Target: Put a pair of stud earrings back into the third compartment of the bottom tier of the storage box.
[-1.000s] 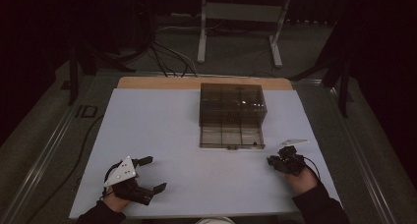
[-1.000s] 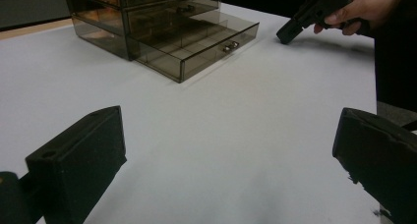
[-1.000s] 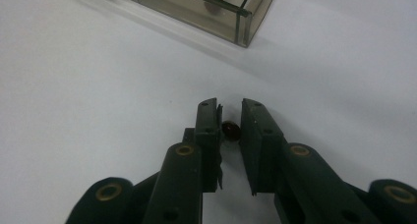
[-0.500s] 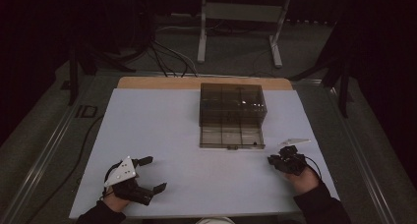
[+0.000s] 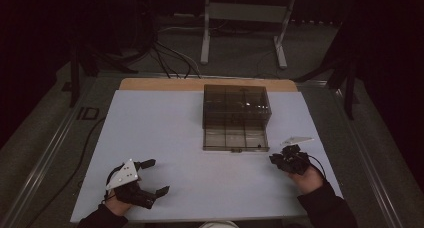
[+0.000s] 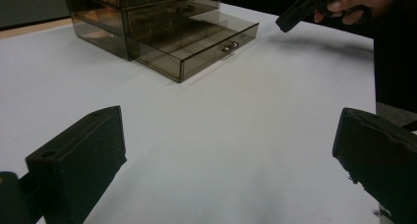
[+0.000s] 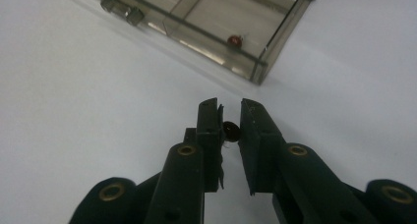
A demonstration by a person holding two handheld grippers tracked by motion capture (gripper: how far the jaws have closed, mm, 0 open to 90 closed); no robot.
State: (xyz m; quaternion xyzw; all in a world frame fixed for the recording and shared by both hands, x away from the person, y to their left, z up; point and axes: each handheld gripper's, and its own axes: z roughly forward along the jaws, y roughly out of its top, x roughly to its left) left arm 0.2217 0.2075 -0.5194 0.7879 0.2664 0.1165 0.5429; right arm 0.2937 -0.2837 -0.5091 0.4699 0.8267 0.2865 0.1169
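On the white counter (image 5: 165,138) stands a little box of brown see-through drawers (image 5: 236,104). It sits in the middle, toward the far side. Its bottom drawer (image 5: 235,138) is pulled out toward the person, and thin walls split it into small rooms. In the right gripper view, a tiny reddish round thing (image 7: 234,40) lies in the drawer's corner room, close to the front wall. The drawer has a small shiny knob (image 7: 121,8) on its front.

The right hand-held gripper (image 5: 288,158) is on the right side of the counter, near the person, just beside the drawer's right front corner. In the right gripper view, this gripper (image 7: 230,130) has its two black jaws nearly together. A small dark round thing (image 7: 231,131) sits between them, and the jaws pinch it. It is held just above the white counter, apart from the drawer. It is too small to say what it is.

The left hand-held gripper (image 5: 142,180) is on the left side, near the person, well apart from the drawers. Its jaws are spread wide with nothing between them. In the left gripper view, only bare white counter lies between the two black jaws, and the drawers are far ahead.
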